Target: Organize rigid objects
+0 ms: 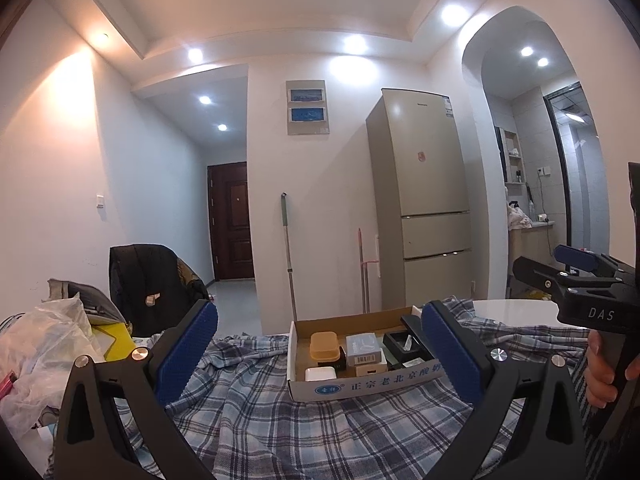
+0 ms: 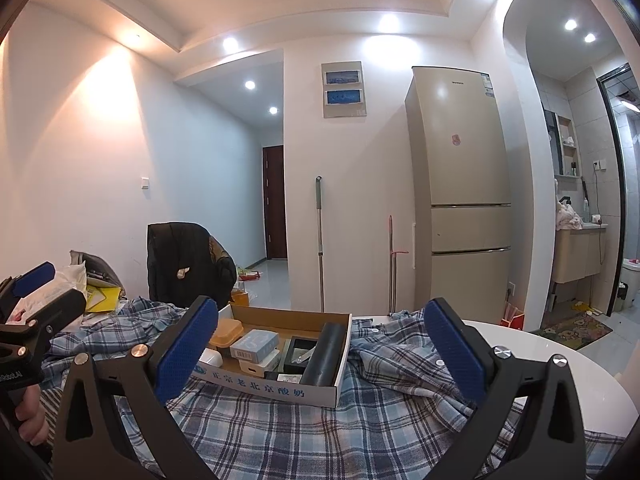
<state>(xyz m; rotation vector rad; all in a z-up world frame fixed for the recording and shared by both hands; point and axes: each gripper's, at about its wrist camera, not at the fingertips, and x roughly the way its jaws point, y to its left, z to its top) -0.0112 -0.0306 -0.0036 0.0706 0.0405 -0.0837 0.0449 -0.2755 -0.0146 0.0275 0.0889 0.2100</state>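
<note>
A round white bench (image 2: 560, 356) with a glossy top carries a rumpled blue-and-white plaid cloth (image 2: 312, 432) that covers most of it; only the right edge of the bench shows bare. Behind stand a tall beige fridge (image 2: 460, 184), two mop handles against the white wall, a dark wooden door (image 1: 232, 220) down a corridor, and an arched opening to a tiled washroom. A chair draped with a black jacket (image 2: 188, 264) sits past the far left edge, beside a heap of plastic bags and yellow paper.

Toward the far edge of the bench, on the cloth, lies a shallow cardboard box (image 2: 280, 384) with blue printed characters on its white front wall. Inside it are rigid things packed close: an orange rounded plastic case (image 1: 324, 345), a grey-blue card carton (image 1: 362, 349), a small white block (image 1: 320, 374), an open black square case (image 2: 302, 350), and a matte black cylinder (image 2: 326, 354) lying along the right wall.

The left hand-held gripper (image 1: 320, 360) is spread wide, its blue dimpled pads empty, above the near cloth. The right hand-held gripper (image 2: 320, 356) is likewise spread and holds nothing.
</note>
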